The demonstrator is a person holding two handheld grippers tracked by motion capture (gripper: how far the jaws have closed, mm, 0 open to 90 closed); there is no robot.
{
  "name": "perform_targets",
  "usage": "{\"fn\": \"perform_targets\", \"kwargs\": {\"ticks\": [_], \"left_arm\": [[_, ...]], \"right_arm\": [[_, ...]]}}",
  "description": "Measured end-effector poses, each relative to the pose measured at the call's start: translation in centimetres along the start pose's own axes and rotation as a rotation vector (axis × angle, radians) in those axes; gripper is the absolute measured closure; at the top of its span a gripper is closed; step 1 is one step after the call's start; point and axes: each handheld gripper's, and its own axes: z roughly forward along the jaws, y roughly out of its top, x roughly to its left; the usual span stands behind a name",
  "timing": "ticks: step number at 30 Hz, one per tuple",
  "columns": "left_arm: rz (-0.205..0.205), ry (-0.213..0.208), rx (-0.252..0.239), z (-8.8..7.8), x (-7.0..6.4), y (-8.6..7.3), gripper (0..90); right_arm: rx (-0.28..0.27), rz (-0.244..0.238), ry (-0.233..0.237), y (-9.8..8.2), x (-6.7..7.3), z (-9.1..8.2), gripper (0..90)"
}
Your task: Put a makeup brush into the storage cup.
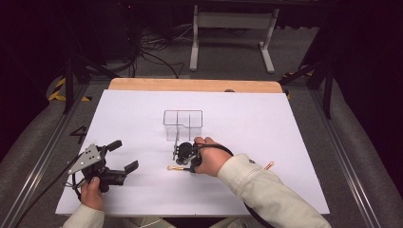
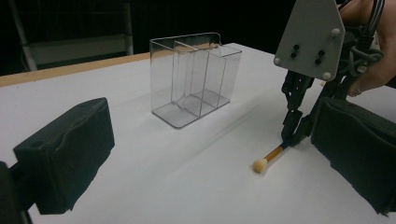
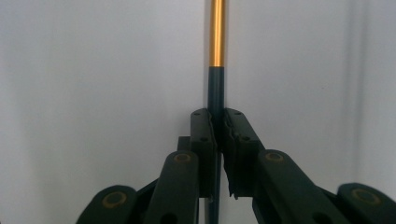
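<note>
White sheet (image 1: 142, 109) covered your table, bare wood along its far edge. Clear plastic organizer (image 1: 183, 124) stood upright near the middle, divided into compartments, nothing visible inside.

Your left gripper (image 1: 122, 156) sat at the near-left corner of the sheet, well apart from the organizer. Its jaws stood wide and released, dark pads (image 2: 65, 149) flanking the left gripper view, nothing between them.

Your right gripper (image 1: 177, 153) pointed down at the sheet just in front of the organizer, your right hand (image 1: 211, 156) wrapped around its body. Its jaws were clenched on a slim brush (image 2: 273, 154). In the right gripper view the two fingertips (image 3: 203, 135) pressed both sides of the dark handle, with the gold ferrule (image 3: 217, 32) running on beyond them. Brush lay flat on the sheet, pale round tip (image 2: 260, 165) pointing away from the gripper, toward your left.

Second small stick-like item (image 1: 269, 165) rested on the sheet past your right sleeve; too small to identify.
</note>
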Motion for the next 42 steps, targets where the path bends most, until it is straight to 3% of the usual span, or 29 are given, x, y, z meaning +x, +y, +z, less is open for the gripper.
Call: {"fn": "perform_targets", "kwargs": {"ticks": [7, 24, 42], "left_arm": [[-0.002, 0.002, -0.001, 0.0, 0.0, 0.0, 0.4], [0.0, 0.008, -0.005, 0.0, 0.0, 0.0, 0.4], [0.003, 0.009, -0.004, 0.0, 0.0, 0.0, 0.4]], "right_arm": [[0.004, 0.004, -0.001, -0.3, -0.2, -0.4, 83.5], [-0.144, 0.027, -0.031, -1.6, 0.0, -4.1, 83.7], [-0.217, 0.05, -0.037, -2.4, 0.1, -5.9, 83.8]]}}
